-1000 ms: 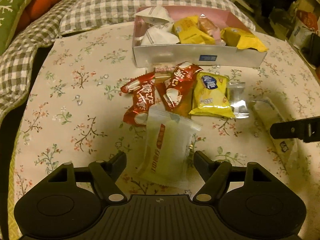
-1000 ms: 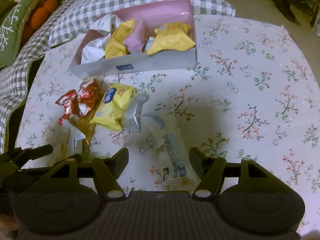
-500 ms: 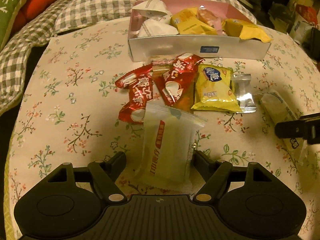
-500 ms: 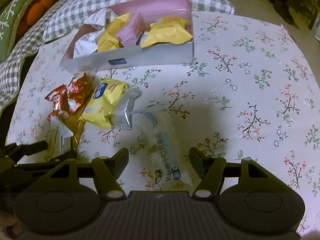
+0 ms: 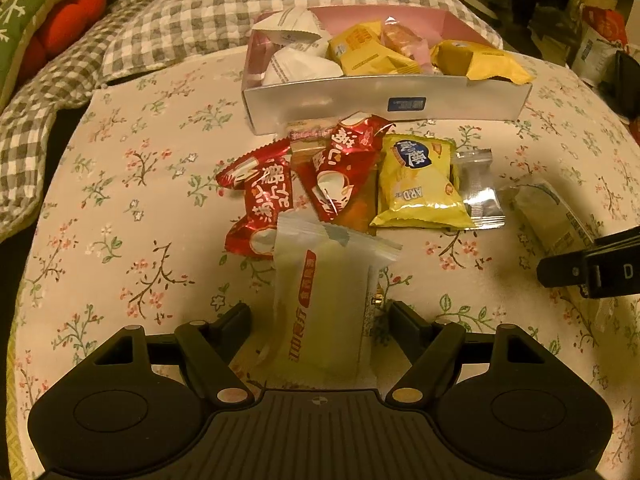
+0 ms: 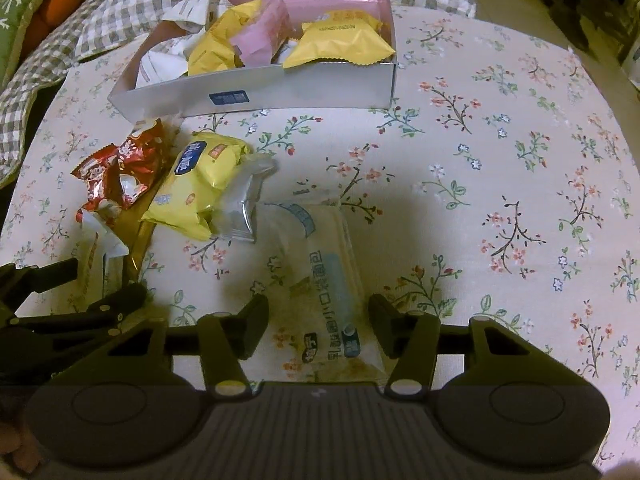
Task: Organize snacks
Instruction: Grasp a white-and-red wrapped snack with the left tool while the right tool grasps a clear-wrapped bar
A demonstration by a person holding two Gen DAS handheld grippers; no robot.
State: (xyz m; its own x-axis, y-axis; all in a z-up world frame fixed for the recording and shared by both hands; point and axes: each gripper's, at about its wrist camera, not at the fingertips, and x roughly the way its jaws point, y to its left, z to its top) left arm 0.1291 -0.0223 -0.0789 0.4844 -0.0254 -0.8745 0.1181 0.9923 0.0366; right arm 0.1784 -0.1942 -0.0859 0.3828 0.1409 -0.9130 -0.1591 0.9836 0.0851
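A pale yellow packet with red print (image 5: 320, 304) lies between the open fingers of my left gripper (image 5: 320, 316), not clamped. A clear packet with blue print (image 6: 324, 276) lies between the open fingers of my right gripper (image 6: 318, 320); it also shows in the left wrist view (image 5: 552, 216). A white box with pink lining (image 5: 320, 96) holds several snacks at the back; it also shows in the right wrist view (image 6: 320, 88). Two red packets (image 5: 264, 196), a yellow packet (image 5: 416, 184) and a silver packet (image 5: 480, 188) lie loose in front of it.
All lies on a floral cloth (image 6: 500, 160). Grey checked pillows (image 5: 168, 36) and a green and red cushion (image 5: 36, 28) sit behind and to the left. The right gripper's finger (image 5: 588, 268) shows in the left wrist view.
Both grippers have moved forward and lower over their packets, which now lie deeper between the fingers. Both stay open. The snacks have not moved.
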